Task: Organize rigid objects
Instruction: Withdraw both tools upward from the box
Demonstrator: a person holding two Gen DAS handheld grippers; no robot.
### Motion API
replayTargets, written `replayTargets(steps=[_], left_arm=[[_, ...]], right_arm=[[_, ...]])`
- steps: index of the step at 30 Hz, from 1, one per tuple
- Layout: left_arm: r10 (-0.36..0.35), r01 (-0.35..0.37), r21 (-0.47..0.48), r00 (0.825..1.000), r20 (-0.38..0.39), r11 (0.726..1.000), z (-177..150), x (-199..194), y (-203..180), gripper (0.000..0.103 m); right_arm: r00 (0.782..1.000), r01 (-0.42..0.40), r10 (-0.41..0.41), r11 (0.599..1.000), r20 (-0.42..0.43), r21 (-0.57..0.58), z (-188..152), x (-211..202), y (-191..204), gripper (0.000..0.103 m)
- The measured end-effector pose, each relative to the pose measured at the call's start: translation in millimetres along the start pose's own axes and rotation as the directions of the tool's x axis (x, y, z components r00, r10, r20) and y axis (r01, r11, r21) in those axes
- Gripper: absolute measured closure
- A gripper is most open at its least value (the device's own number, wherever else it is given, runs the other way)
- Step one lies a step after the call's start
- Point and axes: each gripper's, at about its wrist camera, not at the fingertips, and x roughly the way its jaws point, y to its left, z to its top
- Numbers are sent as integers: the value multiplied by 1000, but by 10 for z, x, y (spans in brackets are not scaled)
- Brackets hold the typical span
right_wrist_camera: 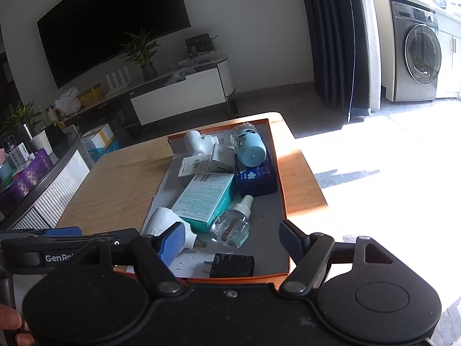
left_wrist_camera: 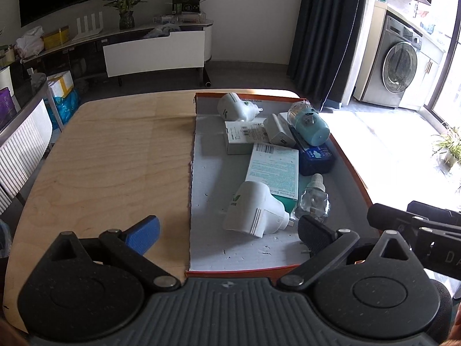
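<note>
A wooden table in a living room carries an orange-rimmed cardboard tray of small items.
Both grippers hover at the tray's near end, jaws apart and empty: left gripper, right gripper. Inside lie white plug-in diffusers, a teal bandage box, a clear refill bottle and a black charger.

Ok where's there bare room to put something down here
The bare tabletop left of the tray is widest. Inside the tray, the strip along its left wall is free. Its far and right side is crowded with boxes and bottles.
</note>
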Motion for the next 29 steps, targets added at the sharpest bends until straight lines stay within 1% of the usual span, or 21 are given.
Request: replayTargets(steps=[2,8,14,23,29], left_arm=[[7,-7,10,1000,7,1000,-22,-25,-23,0],[11,-11,-10,1000,8,1000,-47,-44,-13,0],[-3,3,8,1000,3,1000,-47,-52,-50,0],[-19,19,9,1000,8,1000,-59,-52,-54,0],[-10,10,19,1000,14,1000,-66,-50,-70,0]], right_arm=[[1000,0,0,1000,4,-1,0,-12,7,17],[1000,5,-5,1000,5,-11,-11,-40,21,17],[1000,3,-3,1000,11,-19,-9,-50,60,17],[1000,11,-11,1000,12,-23,4,-56,71,17],[1000,21,-20,1000,13,-19,4,-47,65,17]])
